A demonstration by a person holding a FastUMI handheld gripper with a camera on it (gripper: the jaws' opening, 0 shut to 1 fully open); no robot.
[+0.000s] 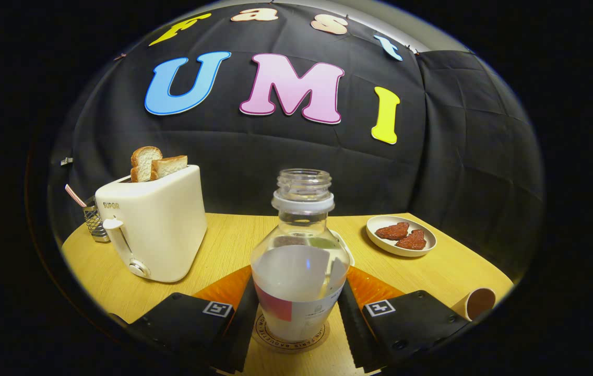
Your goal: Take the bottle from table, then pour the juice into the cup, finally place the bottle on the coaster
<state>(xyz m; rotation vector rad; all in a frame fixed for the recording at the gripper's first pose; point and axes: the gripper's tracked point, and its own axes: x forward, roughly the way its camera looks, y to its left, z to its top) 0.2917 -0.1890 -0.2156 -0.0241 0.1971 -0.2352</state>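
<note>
The bottle (299,261) stands upright on the coaster (290,342), set down there, between the gripper's (297,313) fingers, which look slightly parted from it.

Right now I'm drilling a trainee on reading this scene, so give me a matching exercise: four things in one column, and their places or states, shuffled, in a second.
Things:
1. bottle
2. toaster
3. plate
4. cup

Places or states:
A. holds two bread slices in its slots
B. stands uncapped on the coaster, between the fingers of the gripper
C. beside the right finger, near the table edge
D. carries two reddish pieces, beyond the right finger

Pairs: 1-B, 2-A, 3-D, 4-C
</note>
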